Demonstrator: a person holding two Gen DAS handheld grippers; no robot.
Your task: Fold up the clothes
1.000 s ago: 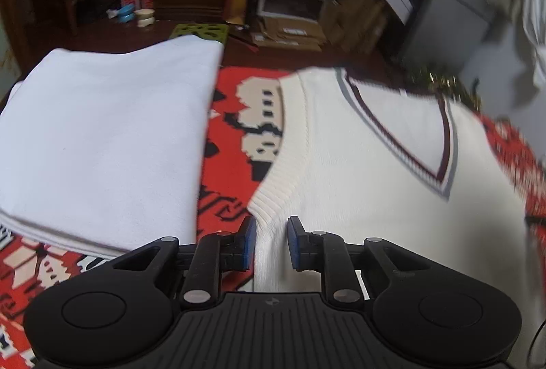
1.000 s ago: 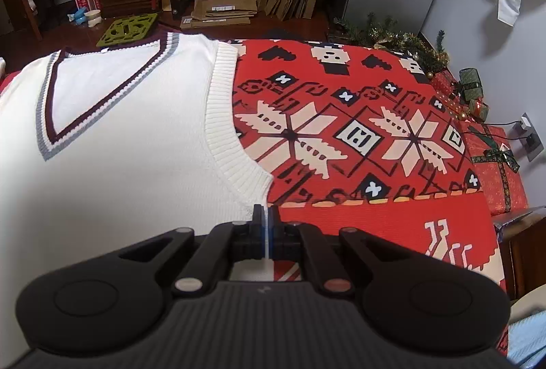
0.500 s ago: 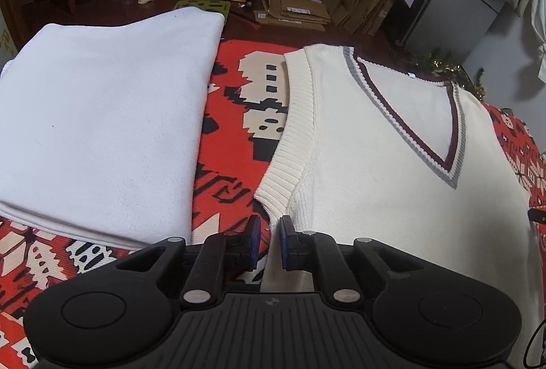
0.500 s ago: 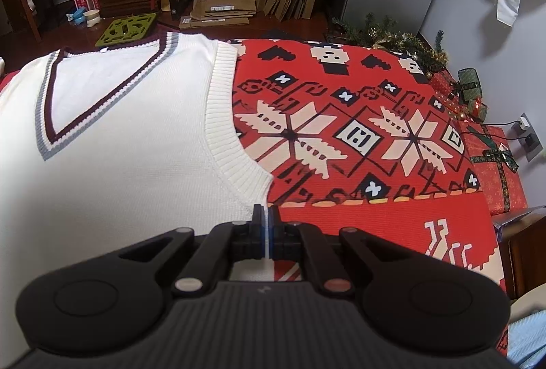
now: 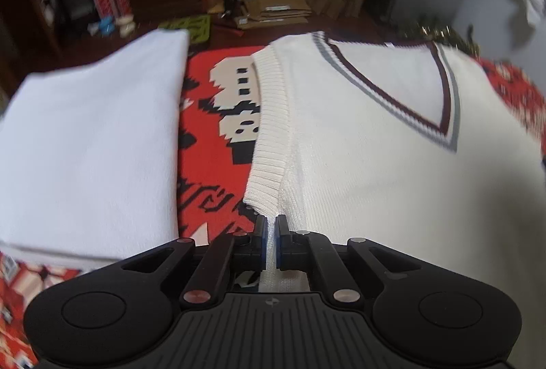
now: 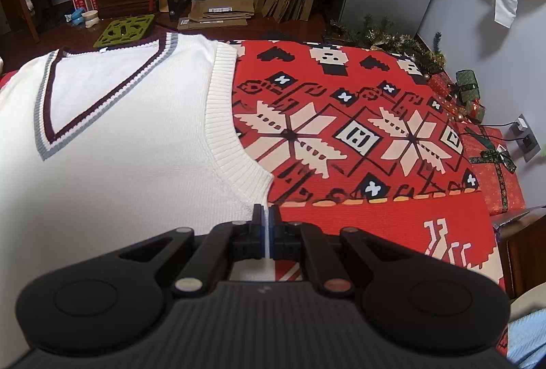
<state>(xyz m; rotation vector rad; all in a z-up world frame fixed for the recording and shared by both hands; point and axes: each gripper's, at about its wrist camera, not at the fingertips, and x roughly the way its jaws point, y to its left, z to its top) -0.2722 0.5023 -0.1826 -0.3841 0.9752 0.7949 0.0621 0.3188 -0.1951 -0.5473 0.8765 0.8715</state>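
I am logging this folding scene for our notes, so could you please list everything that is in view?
knit vest: one, cream with maroon and grey V-neck trim, flat on the blanket, both side edges pinched
folded garment: one, white, on the blanket to the left of the vest, apart from it
patterned blanket: one, red with cream and black motifs, under both garments
wrapped gifts: a few, red with dark ribbon, at the blanket's right edge
garland: one, green, at the far edge
flattened cardboard: a stack, brown, on the floor behind
green mat: one, on the floor
left claw: black with blue pads, shut on the vest's left edge
right claw: black, shut on the vest's right edge
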